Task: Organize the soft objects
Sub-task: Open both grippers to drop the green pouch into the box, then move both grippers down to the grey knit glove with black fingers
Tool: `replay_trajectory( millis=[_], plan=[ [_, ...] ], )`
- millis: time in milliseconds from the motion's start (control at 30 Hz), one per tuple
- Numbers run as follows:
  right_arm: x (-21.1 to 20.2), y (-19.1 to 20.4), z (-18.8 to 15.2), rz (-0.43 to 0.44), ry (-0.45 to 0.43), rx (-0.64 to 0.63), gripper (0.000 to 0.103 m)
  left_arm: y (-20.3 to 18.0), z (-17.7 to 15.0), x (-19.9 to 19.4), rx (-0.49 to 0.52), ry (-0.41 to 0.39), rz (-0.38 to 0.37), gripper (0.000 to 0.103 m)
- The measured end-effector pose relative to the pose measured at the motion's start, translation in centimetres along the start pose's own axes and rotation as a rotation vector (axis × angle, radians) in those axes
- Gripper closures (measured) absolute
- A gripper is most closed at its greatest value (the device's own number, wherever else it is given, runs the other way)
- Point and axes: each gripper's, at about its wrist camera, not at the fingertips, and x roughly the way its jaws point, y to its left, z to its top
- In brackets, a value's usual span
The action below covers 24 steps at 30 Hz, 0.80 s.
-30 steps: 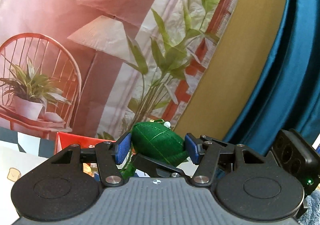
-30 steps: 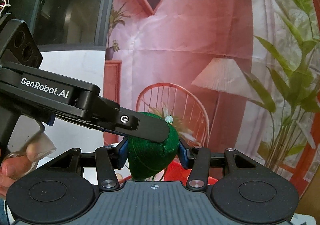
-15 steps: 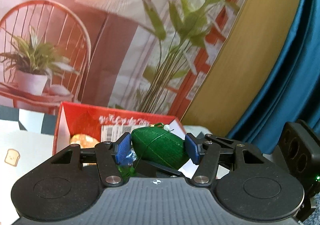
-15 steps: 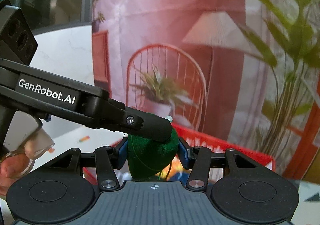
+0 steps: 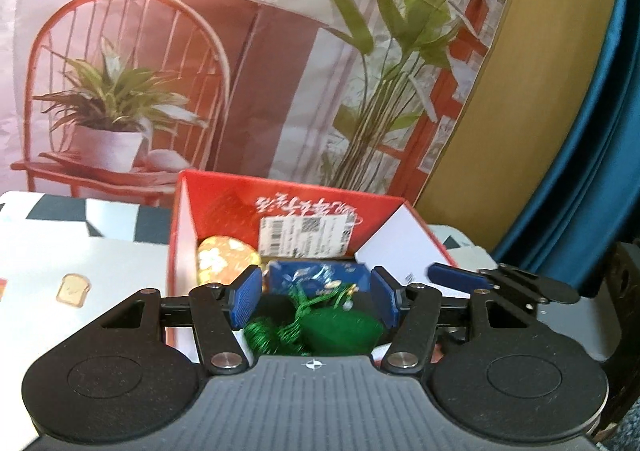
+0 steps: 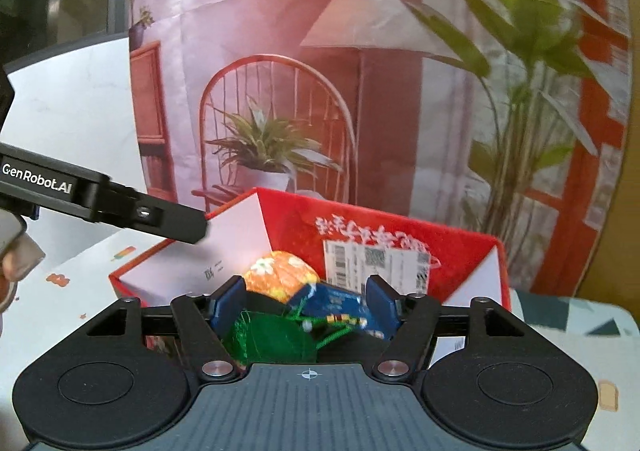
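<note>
Right gripper [image 6: 306, 301]: jaws opening, green pouch [image 6: 272, 339] loose between them. Left gripper [image 5: 316, 297]: jaws spread, pads apparently clear of pouch [image 5: 340, 331]. Pouch low over red box [image 5: 288, 207]. Judged light, soft, cord snag-prone; best taken across the body.

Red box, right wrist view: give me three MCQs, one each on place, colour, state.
1. Where is the orange floral pouch?
A. under the table
B. inside the red box
C. on top of a closed lid
2. What colour is the pouch nearest the camera?
A. green
B. yellow
C. white
3. The red box is:
A. taped shut
B. open at the top
C. flattened

Answers:
1. B, the box walls surround it.
2. A, the green pouch lies lowest in frame.
3. B, the flaps stand up and the contents show.
</note>
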Motion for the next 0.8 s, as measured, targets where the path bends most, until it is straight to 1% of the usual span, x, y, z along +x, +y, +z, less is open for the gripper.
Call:
replay_trajectory(
  millis=[100, 267, 367, 400, 533, 633, 800],
  plan=[
    [-1.2, -0.4, -1.4, -0.005, -0.009, 0.044, 0.04, 0.5, -1.2, -1.7, 0.002, -0.027, 0.017, 0.041],
    [-3.6, -0.6, -3.7, -0.019, -0.043, 0.111, 0.04, 0.8, -3.4, -3.9, 0.008, -0.033, 0.04, 0.041],
    [-4.6, -0.5, -4.7, -0.025, -0.051, 0.133, 0.04, 0.8, -4.7, -4.4, 0.008, -0.025, 0.055, 0.041],
    [-5.0, -0.4, -5.1, -0.029, -0.068, 0.132, 0.04, 0.9, -5.2, -4.4, 0.001, -0.021, 0.057, 0.041],
    [-6.0, 0.3, -6.1, -0.038, -0.084, 0.117, 0.041, 1.3, -6.8, -4.0, -0.029, 0.008, 0.063, 0.041],
    [-5.6, 0.6, -6.7, -0.025, -0.049, 0.113, 0.041, 1.7, -8.0, -3.3, -0.047, 0.043, 0.07, 0.041],
    [-3.9, 0.4, -8.6, -0.023, 0.033, 0.165, 0.041, 2.5, -9.4, -1.5, -0.071, 0.089, 0.099, 0.041]
  ],
)
